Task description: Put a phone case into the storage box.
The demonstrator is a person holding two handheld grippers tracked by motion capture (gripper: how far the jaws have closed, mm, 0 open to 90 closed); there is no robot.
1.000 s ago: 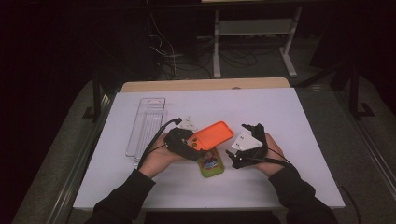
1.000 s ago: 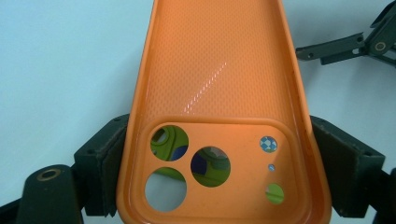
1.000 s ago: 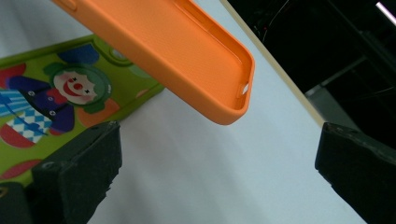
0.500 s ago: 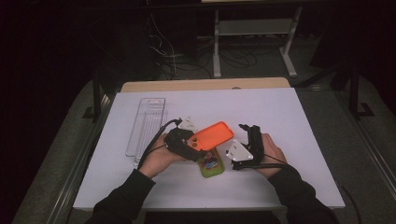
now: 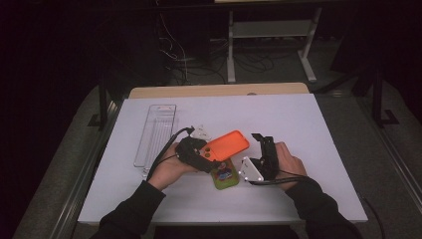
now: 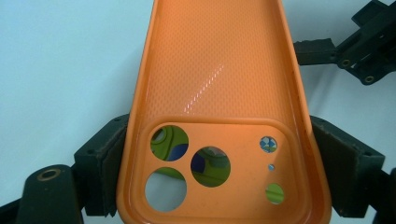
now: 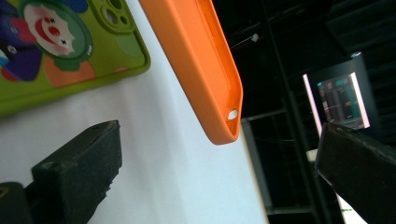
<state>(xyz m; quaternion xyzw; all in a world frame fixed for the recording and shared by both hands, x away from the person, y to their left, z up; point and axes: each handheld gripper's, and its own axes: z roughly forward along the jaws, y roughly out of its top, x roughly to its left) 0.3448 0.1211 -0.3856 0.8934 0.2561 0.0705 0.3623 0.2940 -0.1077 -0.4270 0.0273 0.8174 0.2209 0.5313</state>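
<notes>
While the left gripper [image 5: 208,155] clamps the orange case [image 6: 219,93] by its camera end, lifted and tilted above the green case [image 5: 222,174] on the table [image 5: 298,119], probably presenting its free end, the right gripper [image 5: 262,144] waits just beside it, jaws apart and empty; the green case lies partly hidden under orange

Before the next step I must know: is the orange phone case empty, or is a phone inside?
Empty. In the left gripper view the orange phone case shows its bare inside, and the table shows through its camera holes.
</notes>
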